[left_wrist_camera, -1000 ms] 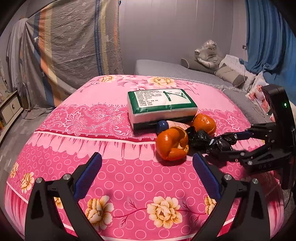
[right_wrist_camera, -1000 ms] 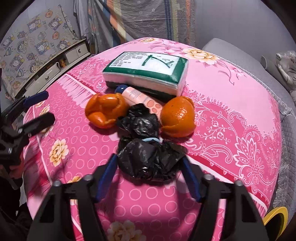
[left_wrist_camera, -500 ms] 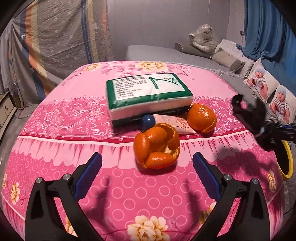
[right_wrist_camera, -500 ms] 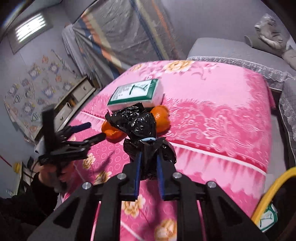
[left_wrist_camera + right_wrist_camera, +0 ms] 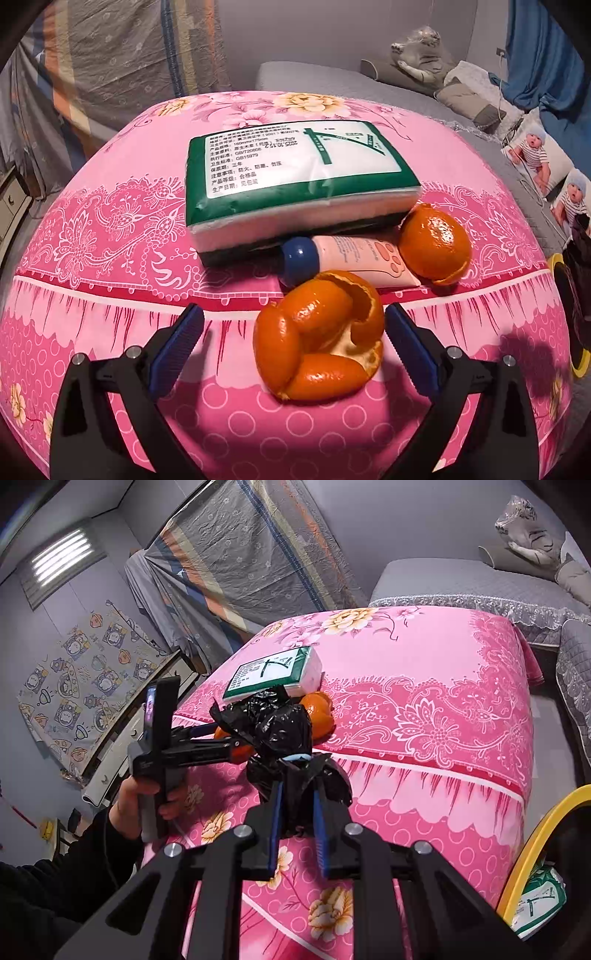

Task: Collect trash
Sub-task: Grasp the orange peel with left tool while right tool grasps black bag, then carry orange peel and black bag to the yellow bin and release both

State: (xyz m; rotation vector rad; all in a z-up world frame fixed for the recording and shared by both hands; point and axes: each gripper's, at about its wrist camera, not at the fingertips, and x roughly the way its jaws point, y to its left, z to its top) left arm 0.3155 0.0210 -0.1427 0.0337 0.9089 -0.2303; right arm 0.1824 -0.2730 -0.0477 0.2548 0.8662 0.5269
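An opened orange peel [image 5: 321, 336] lies on the pink flowered cloth [image 5: 110, 229], between the spread blue pads of my left gripper [image 5: 293, 312], which is open and not touching it. A second peel [image 5: 436, 243] sits further right, against a pink tube with a blue cap [image 5: 351, 258]. My right gripper [image 5: 297, 794] is shut on a crumpled black plastic bag [image 5: 284, 731], held in the air off the table's near edge. In the right wrist view a hand [image 5: 147, 797] holds the left gripper [image 5: 218, 738] low over the peels [image 5: 317, 709].
A green and white tissue pack [image 5: 295, 173] lies behind the tube. A yellow-rimmed bin [image 5: 535, 842] stands beside the table at the right, with another tissue pack [image 5: 543, 904] in it. A grey sofa [image 5: 461, 583] runs behind the table, a drawer unit [image 5: 122, 734] to the left.
The right gripper shut on the black bag and lifted it off the table, away from the peels. The left gripper came down closer, so the opened peel now sits between its fingers.
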